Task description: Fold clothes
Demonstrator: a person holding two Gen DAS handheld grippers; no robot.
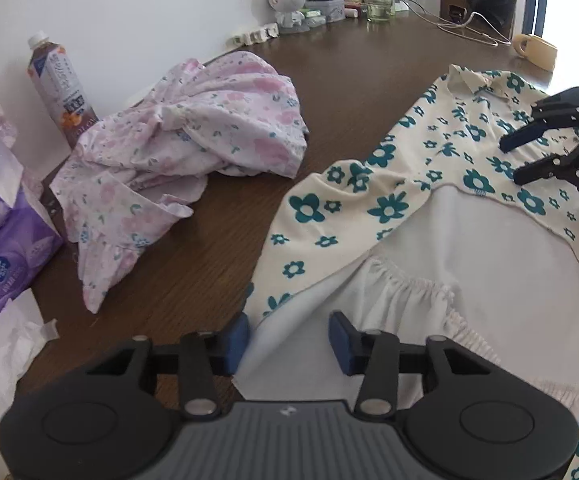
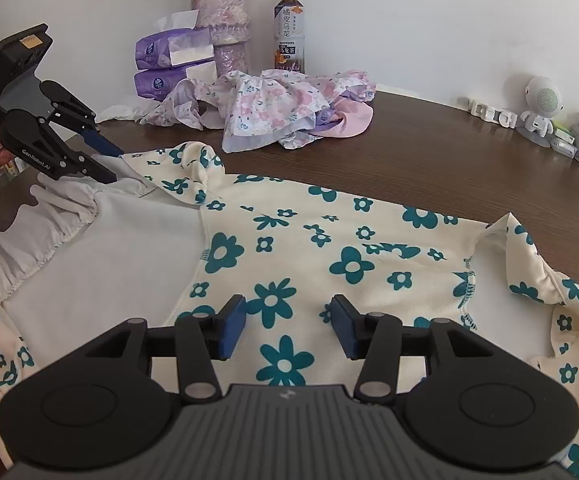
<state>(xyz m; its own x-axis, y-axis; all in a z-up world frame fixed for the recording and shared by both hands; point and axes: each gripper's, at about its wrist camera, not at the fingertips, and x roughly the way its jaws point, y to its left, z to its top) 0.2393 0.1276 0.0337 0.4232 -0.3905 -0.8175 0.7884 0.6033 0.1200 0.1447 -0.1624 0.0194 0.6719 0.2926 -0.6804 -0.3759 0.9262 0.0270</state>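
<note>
Left gripper: my black two-finger gripper with blue pads (image 1: 288, 340), jaws spread wide, nothing between them; its left pad sits at the turned-up white edge of the garment.
Left gripper, seen from the right wrist: same tool (image 2: 111, 162), fingertips at the white inner corner of the garment; whether they touch the cloth I cannot tell.
Right gripper: my second black gripper with blue pads (image 2: 288, 328), jaws wide apart, empty, poised over the flowered fabric.
Right gripper, seen from the left wrist: same tool (image 1: 515, 160), above the collar end of the garment.
Task garment: cream cotton top printed with teal flowers (image 2: 329, 248), spread on the table, one part turned back to show its plain white inside and a gathered elastic hem.
Second garment: crumpled pink-and-white floral cloth (image 1: 193, 140), in a heap beside the cream top, not touching it.
Surface: dark brown wood-grain table (image 1: 217, 248).
Behind the heap: brown-labelled plastic tea bottle with white cap (image 2: 289, 32), upright by the wall.
Beside the bottle: purple soft packs of tissues (image 2: 169, 60), stacked two high.
Between them: pink textured vase holding flowers (image 2: 225, 20).
Far end: small white robot-shaped figurine (image 2: 541, 108), near the wall.
</note>
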